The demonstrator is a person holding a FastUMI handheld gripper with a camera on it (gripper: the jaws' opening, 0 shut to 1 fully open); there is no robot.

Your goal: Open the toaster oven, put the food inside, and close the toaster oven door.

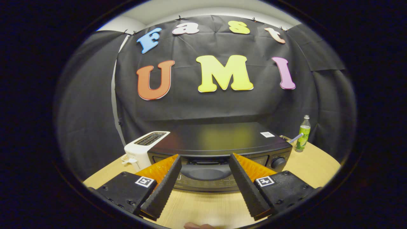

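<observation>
A black toaster oven (pixel 219 136) stands on the wooden table (pixel 203 206), just beyond my fingers. Its front faces me, with a dark curved handle (pixel 205 173) between the two fingertips and a round knob (pixel 278 163) to the right of them. The door looks closed. My gripper (pixel 205 157) is open, its fingers spread to either side of the handle and a little short of the oven's front, with nothing held. A small pale, blurred thing (pixel 198 226) lies on the table below the fingers; I cannot tell what it is.
A white slot toaster (pixel 143 149) stands against the oven's left side. A green bottle (pixel 302 135) stands behind the oven's right corner, with a striped stick (pixel 295 138) beside it. Bare wood lies between me and the oven.
</observation>
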